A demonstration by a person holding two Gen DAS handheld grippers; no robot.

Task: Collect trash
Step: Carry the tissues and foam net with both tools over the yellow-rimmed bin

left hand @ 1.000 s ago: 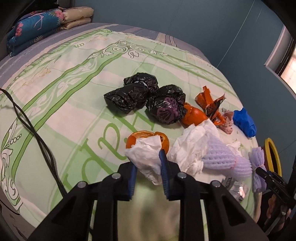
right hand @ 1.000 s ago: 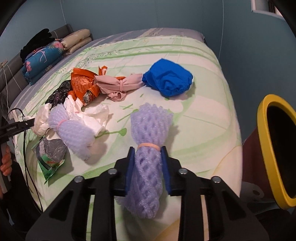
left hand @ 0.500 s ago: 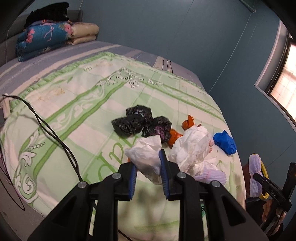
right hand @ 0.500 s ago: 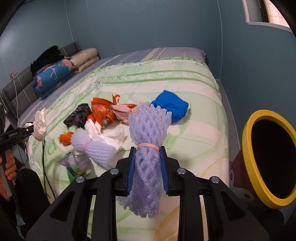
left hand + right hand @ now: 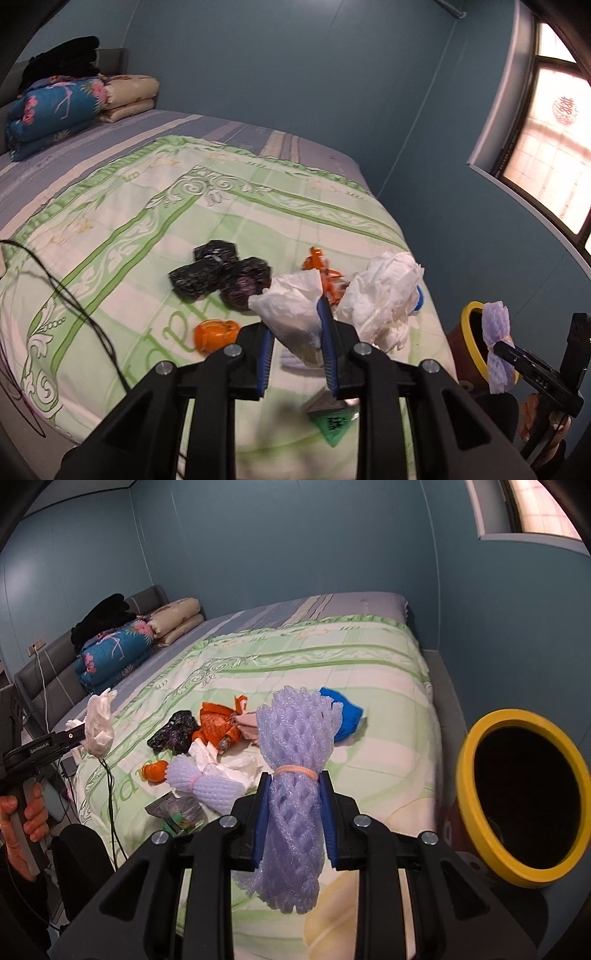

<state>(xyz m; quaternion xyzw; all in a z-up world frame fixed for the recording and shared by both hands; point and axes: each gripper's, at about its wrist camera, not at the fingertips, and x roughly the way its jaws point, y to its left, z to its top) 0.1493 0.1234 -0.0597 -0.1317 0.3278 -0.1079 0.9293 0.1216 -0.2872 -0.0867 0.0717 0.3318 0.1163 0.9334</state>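
So the bed [image 5: 369, 672] takes up most of both views, with the trash pile sitting around 9 o'clock of centre in the right wrist view, and the bin [image 5: 476, 805] with the yellow rim is just off the bed's corner at about 3 o'clock there. That bin is where you're headed, I'd guess, since both your grippers are loaded.

Your right gripper [image 5: 295, 812] has its jaws closed narrow on the purple foam net [image 5: 295, 775], gripped just below its rubber band, top flared out above. Your left gripper [image 5: 297, 332] is clamped tight on a crumpled white tissue [image 5: 291, 306], which sticks up past the fingers (it's flimsy, so don't shake it).

To do this bit well: swing the right one over the dark opening first, since it's nearer, and only let go once the net hangs fully inside the rim. Foam is light and bouncy, so a drop from the edge could pop it back out. Then bring the left across the same way.

Left on the bed: black bags [image 5: 218, 273], blue cloth [image 5: 343, 716], orange wrapper [image 5: 218, 723], a second foam net [image 5: 207, 782], orange peel [image 5: 216, 334], green packet [image 5: 332, 424].
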